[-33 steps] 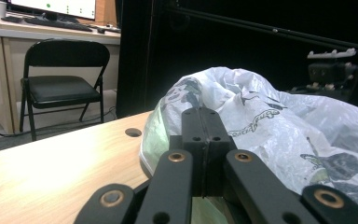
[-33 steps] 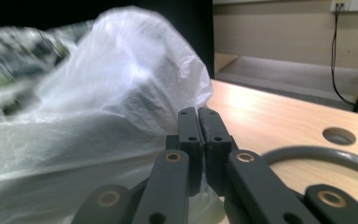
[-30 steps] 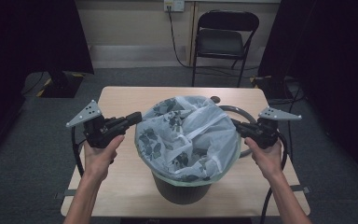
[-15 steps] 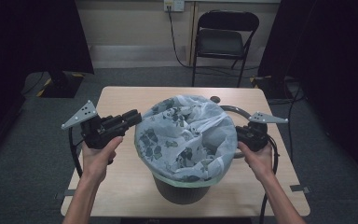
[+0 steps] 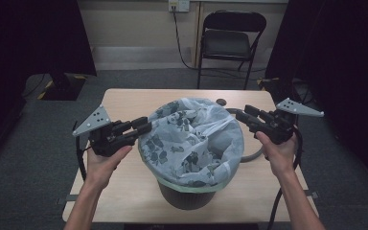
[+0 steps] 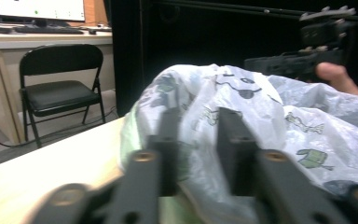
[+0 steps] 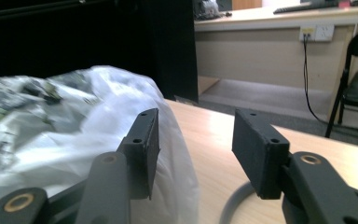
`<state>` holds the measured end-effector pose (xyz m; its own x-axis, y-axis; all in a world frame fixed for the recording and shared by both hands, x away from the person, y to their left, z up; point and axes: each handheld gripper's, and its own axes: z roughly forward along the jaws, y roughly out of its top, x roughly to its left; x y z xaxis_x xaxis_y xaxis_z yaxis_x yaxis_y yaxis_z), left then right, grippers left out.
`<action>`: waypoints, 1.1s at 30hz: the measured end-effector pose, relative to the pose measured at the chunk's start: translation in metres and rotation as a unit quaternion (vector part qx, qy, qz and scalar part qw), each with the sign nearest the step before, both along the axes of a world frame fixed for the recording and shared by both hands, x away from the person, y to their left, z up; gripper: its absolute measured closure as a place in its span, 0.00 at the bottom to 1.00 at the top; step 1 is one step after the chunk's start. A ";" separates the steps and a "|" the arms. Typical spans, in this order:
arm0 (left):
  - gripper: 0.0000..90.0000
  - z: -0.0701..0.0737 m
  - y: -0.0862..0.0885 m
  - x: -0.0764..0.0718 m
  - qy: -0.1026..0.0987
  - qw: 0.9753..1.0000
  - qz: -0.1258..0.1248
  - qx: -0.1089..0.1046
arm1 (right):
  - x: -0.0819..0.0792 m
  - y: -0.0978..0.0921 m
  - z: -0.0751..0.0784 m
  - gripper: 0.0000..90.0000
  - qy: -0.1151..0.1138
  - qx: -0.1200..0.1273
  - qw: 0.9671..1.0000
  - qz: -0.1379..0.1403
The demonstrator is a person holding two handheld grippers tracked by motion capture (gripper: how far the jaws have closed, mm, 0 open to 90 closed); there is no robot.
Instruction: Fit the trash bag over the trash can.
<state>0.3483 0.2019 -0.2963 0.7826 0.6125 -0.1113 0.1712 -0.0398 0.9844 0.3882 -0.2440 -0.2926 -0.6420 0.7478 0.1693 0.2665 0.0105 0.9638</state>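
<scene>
A dark bin (image 5: 187, 199) stands mid-table, lined with a white printed plastic bag (image 5: 191, 139) that billows over its rim. My left gripper (image 5: 143, 127) touches the bag's left side. In the left gripper view its jaws (image 6: 196, 154) stand partly apart, with the bag (image 6: 261, 116) film showing in the gap. My right gripper (image 5: 242, 115) hovers at the bag's right edge. In the right gripper view it (image 7: 196, 144) is wide open, its left jaw beside the bag (image 7: 74, 121) and only table between the jaws.
A grey ring (image 5: 254, 153) lies on the wooden table (image 5: 124, 100) right of the bin, partly under the bag. A black folding chair (image 5: 230, 43) stands beyond the table's far edge. Dark curtains flank both sides.
My right gripper has lifted off the bin's right rim and shifted toward the far side. The bag's right side has settled lower. The left gripper has barely moved.
</scene>
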 end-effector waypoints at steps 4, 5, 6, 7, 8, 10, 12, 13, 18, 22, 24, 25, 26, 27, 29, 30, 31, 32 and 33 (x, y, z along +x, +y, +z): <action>1.00 -0.002 0.007 0.001 0.007 1.000 0.003 -0.011 | -0.003 0.008 0.010 0.54 -0.009 -0.004 1.000 0.015; 1.00 -0.002 0.008 0.001 0.008 1.000 0.004 -0.011 | -0.004 0.010 0.011 0.53 -0.010 -0.006 1.000 0.018; 1.00 -0.003 0.009 0.001 0.010 1.000 0.001 -0.016 | -0.004 0.012 0.012 0.53 -0.011 -0.007 1.000 0.020; 1.00 -0.002 0.009 0.001 0.010 1.000 0.005 -0.015 | -0.004 0.014 0.013 0.53 -0.011 -0.008 1.000 0.023; 1.00 -0.002 0.010 0.001 0.009 1.000 0.014 -0.010 | -0.004 0.016 0.014 0.53 -0.011 -0.010 1.000 0.024; 1.00 -0.002 0.012 0.002 0.011 1.000 0.012 -0.007 | -0.004 0.018 0.015 0.53 -0.013 -0.011 1.000 0.026; 1.00 -0.003 0.012 0.002 0.013 1.000 0.010 -0.012 | -0.004 0.020 0.016 0.52 -0.014 -0.012 0.999 0.028; 1.00 -0.004 0.012 0.003 0.015 1.000 0.008 -0.022 | -0.003 0.021 0.016 0.52 -0.014 -0.012 0.999 0.028; 0.58 -0.005 0.008 0.008 0.033 0.999 0.001 -0.019 | -0.003 0.023 0.017 0.52 -0.014 -0.013 0.999 0.029; 0.80 -0.005 0.006 0.008 0.029 0.999 -0.007 -0.029 | -0.004 0.023 0.017 0.52 -0.015 -0.013 0.999 0.029; 0.92 -0.005 0.009 0.007 0.027 0.999 -0.004 -0.035 | -0.005 0.023 0.018 0.52 -0.016 -0.014 0.999 0.031; 1.00 -0.005 0.011 0.008 0.029 0.999 -0.007 -0.037 | -0.005 0.024 0.018 0.52 -0.016 -0.016 0.999 0.031; 1.00 -0.005 0.011 0.008 0.029 0.999 -0.007 -0.037 | -0.005 0.024 0.018 0.52 -0.017 -0.017 0.999 0.031; 1.00 -0.005 0.013 0.008 0.032 0.999 -0.002 -0.032 | -0.005 0.024 0.018 0.52 -0.017 -0.016 0.999 0.032; 1.00 -0.008 0.014 0.007 0.033 0.999 0.002 -0.028 | -0.006 0.023 0.018 0.51 -0.017 -0.014 0.999 0.031; 1.00 -0.009 0.014 0.008 0.035 0.999 0.002 -0.026 | -0.005 0.023 0.018 0.51 -0.017 -0.013 0.999 0.031; 1.00 -0.010 0.014 0.008 0.036 0.999 0.005 -0.021 | -0.005 0.023 0.018 0.51 -0.017 -0.014 0.999 0.031; 1.00 -0.012 0.014 0.009 0.040 0.999 0.004 -0.021 | -0.005 0.024 0.017 0.51 -0.015 -0.014 0.999 0.030; 1.00 -0.013 0.014 0.009 0.039 0.999 0.005 -0.021 | -0.005 0.024 0.016 0.51 -0.014 -0.015 0.999 0.031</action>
